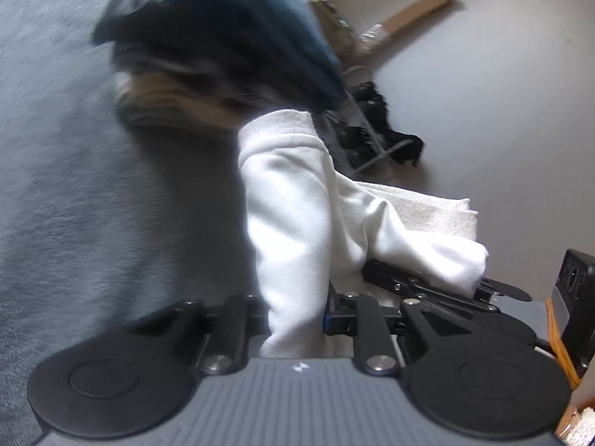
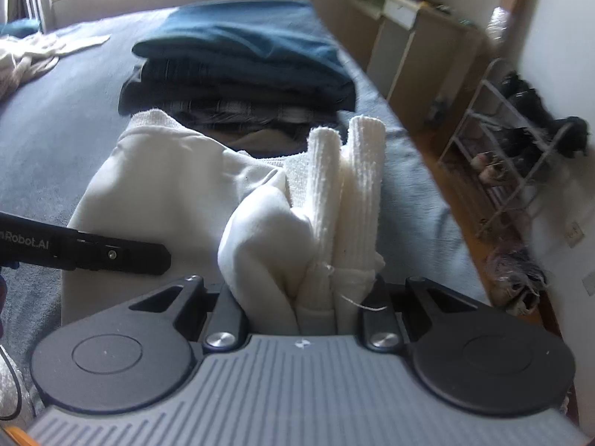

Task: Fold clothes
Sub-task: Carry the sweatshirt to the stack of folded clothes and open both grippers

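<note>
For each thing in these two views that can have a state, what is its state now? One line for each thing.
left gripper: shut on the white garment.
right gripper: shut on the white garment.
white garment: folded, bunched, held up by both grippers in front of the stack.
stack of clothes: folded, piled on the bed, blue piece on top.
light clothes: unfolded, crumpled on the bed's far left.
shoe rack: upright on the floor, holding shoes.

The only readable lettering is white print, "nRobot.AI", cut off at its start by the picture's edge. It runs along the black bar-shaped finger of the left claw [image 2: 93, 251], which reaches in left of the right claw. Nothing else can be read.
</note>
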Tool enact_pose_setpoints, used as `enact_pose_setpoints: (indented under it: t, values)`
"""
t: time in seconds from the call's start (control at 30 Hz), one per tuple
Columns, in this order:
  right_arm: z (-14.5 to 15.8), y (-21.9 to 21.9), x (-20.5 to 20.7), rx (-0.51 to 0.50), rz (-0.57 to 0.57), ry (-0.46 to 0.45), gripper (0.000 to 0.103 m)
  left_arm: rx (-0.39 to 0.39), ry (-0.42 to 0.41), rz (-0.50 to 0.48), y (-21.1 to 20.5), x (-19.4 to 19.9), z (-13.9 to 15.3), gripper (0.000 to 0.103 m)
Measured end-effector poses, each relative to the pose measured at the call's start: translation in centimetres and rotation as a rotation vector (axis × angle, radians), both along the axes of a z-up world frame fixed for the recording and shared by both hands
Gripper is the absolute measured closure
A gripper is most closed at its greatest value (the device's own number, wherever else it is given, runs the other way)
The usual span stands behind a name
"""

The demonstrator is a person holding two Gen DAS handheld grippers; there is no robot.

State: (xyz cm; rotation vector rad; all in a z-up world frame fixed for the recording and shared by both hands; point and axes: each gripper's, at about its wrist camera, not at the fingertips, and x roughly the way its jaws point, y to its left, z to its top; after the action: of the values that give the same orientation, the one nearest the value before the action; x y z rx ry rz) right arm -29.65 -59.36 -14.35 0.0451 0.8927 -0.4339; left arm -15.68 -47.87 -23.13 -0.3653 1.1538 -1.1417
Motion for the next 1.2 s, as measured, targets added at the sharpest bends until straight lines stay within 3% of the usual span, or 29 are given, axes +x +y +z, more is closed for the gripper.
enact_pose_setpoints:
  t: [0.37,0.53,0.6,0.63,0.7,0.77,0.97,1.13,1.2]
  values:
    - [-1.4,-1.3,3.9,0.056,0.094,0.055,0.084,0.044,0.047,0.069,-0.7,4.5,-3.3,0.083]
    - [-3.7,-2.0,5.5,0.087,0.109,0.073,0.083,0.086,0.091,0.099,-0.8,6.2,-5.7,0.080]
    - [-5.0,-2.5,6.0,0.109,0.076,0.085,0.078,0.113,0.122,0.116,-0.6,7.1,-6.8,0.062]
    - [-5.4,-2.9,6.0,0.118,0.052,0.079,0.074,0.115,0.134,0.125,-0.5,7.5,-7.1,0.061]
    - [-5.6,-3.7,5.8,0.136,-0.010,0.040,0.055,0.102,0.118,0.150,0.0,8.2,-6.9,0.055]
    - [-5.2,-4.7,5.0,0.161,-0.077,-0.019,0.044,0.091,0.092,0.175,0.5,8.9,-6.5,0.047]
    - [-2.6,-7.4,1.6,0.201,-0.318,-0.216,0.023,0.068,0.012,0.251,4.1,6.1,-2.9,0.043]
    - [0.7,-7.8,-1.9,0.204,-0.436,-0.376,0.025,0.024,-0.107,0.220,4.3,4.7,0.5,0.043]
    - [1.7,-7.4,-2.4,0.246,-0.379,-0.380,0.050,0.001,-0.171,0.185,3.1,4.4,1.2,0.044]
